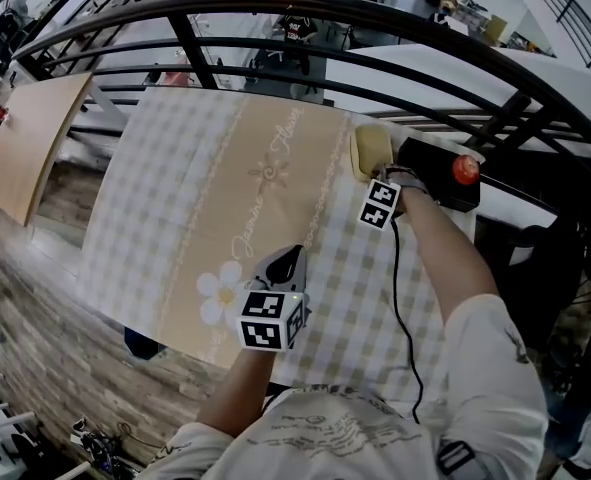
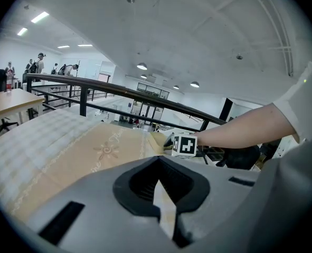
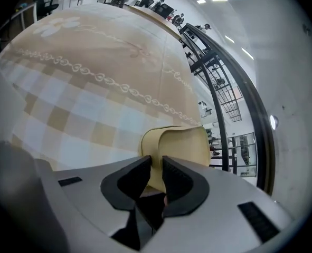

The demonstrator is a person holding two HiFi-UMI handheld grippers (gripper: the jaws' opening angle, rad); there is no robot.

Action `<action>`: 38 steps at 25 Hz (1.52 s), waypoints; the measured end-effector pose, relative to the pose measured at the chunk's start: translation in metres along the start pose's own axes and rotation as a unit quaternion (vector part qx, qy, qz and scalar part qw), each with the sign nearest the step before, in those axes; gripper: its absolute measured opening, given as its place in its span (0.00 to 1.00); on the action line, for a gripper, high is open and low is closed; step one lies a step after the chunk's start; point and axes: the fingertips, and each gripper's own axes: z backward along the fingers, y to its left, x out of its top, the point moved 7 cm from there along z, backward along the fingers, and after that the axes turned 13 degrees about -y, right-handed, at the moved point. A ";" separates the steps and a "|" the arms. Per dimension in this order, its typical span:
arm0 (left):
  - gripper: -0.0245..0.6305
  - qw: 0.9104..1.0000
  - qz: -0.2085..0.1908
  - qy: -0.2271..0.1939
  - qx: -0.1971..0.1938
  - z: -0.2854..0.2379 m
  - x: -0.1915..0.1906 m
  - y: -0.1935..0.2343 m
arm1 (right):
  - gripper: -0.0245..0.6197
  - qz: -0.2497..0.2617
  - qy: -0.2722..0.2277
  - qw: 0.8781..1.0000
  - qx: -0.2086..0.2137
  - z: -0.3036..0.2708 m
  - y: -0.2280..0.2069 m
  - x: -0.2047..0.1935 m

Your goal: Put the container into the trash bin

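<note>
At the far left stands one bare wooden table (image 1: 30,138), and beside it a second table (image 1: 175,198) under a checked cloth with a beige band down its middle. One curved black railing (image 1: 275,8) of several bars runs along the far side of both. One white daisy (image 1: 220,288) is printed on the cloth near its near edge. Just right of the daisy hangs the left gripper (image 1: 286,259), one of two, with one marker cube at its near end. It points toward the far side over the beige band. Its jaws meet at their tips and nothing is between them. Further right, at the far right corner of the cloth, lies the single container (image 1: 371,148), a pale beige shallow dish with rounded corners, resting on the checks close to the table's far edge. The right gripper (image 3: 156,163) reaches it from the near side, its own marker cube just near of the dish. Its two dark pads stand only a narrow way apart, and the near wall of the container fills the gap between them, with a pad against each face. Just right of the container sits one black box (image 1: 435,180) with one red button (image 1: 465,169) on top. One black cable (image 1: 400,298) runs from the right gripper back across the cloth toward the person.
</note>
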 end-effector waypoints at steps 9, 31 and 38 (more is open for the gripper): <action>0.05 1.000 -0.008 -0.003 -0.022 -0.002 0.008 -0.006 | 0.10 -0.032 -0.031 0.999 -0.025 0.034 -0.010 0.020; 0.05 0.993 -0.047 -0.050 -0.091 0.031 0.063 -0.032 | 0.09 -0.432 -0.194 0.865 -0.167 0.287 0.034 0.088; 0.05 0.990 -0.057 -0.058 -0.118 0.034 0.071 -0.050 | 0.08 -0.550 -0.241 0.766 -0.231 0.333 0.078 0.096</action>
